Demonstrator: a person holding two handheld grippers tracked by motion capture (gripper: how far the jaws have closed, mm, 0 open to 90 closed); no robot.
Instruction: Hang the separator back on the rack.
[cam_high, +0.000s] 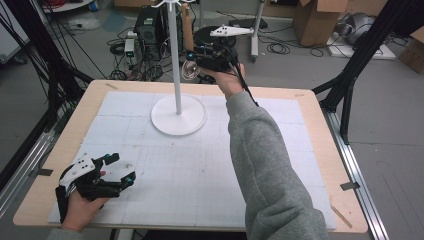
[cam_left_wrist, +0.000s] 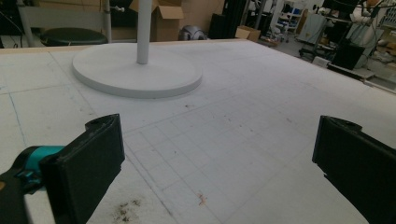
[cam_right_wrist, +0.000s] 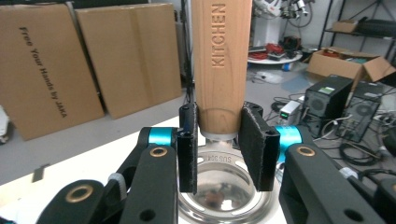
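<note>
The right gripper is raised above the far edge of the table, just right of the white pole of the stand, and its jaws are closed on a ladle. In the right gripper view the two black pads clamp the lower end of the ladle's wooden handle, which bears the word KITCHEN and rises straight up out of the top of that view; below the pads the metal neck, stamped SUS 304, runs into the shiny round bowl, which sits low between the gripper's arms. In the high view the bowl shows as a small glinting round shape at the left end of the gripper, close beside the pole, held in the air and clear of the table. The stand's round white base rests on the white gridded mat near the middle of the table's far edge. The left gripper lies low over the mat near the table's near left corner, held in the person's hand, well apart from the stand and the ladle. Its jaws stand wide open with nothing between them; in the left gripper view bare mat shows between them, with the base of the stand farther off.
</note>
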